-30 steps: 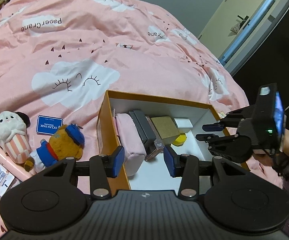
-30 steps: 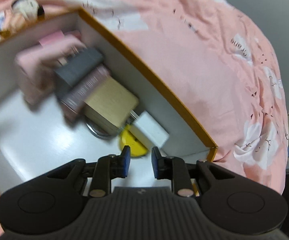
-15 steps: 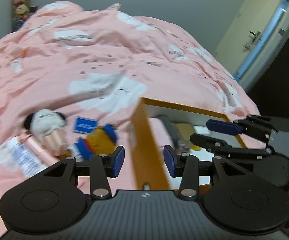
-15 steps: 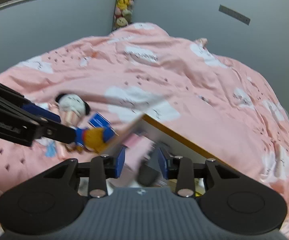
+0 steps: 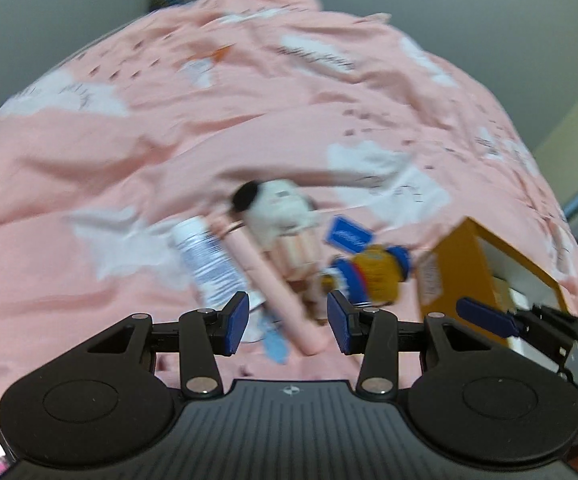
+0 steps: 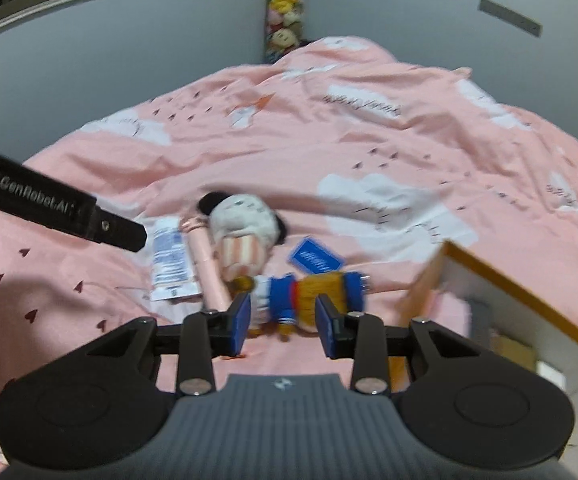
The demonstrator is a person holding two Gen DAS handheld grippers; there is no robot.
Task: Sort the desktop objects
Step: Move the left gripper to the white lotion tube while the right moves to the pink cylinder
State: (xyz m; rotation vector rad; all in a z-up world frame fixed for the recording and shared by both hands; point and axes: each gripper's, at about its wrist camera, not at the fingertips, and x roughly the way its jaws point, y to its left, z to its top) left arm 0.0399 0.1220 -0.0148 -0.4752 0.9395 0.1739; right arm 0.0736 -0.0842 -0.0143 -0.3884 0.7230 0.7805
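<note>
Toy (image 6: 309, 296) just beyond right hand-held gripper (image 6: 283, 322); jaws closing, holding nothing

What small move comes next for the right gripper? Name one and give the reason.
Probably lower the right gripper onto the blue-and-orange plush toy: it lies on the pink quilt just ahead of the closing jaws, not yet between them, and the orange box stands open beside it.

Left hand-held gripper (image 5: 287, 322) is pitched downward, jaws held apart, nothing gripped. Right hand-held gripper (image 6: 283, 322) is angled down likewise; jaws closing, pads not pressed on anything.
</note>
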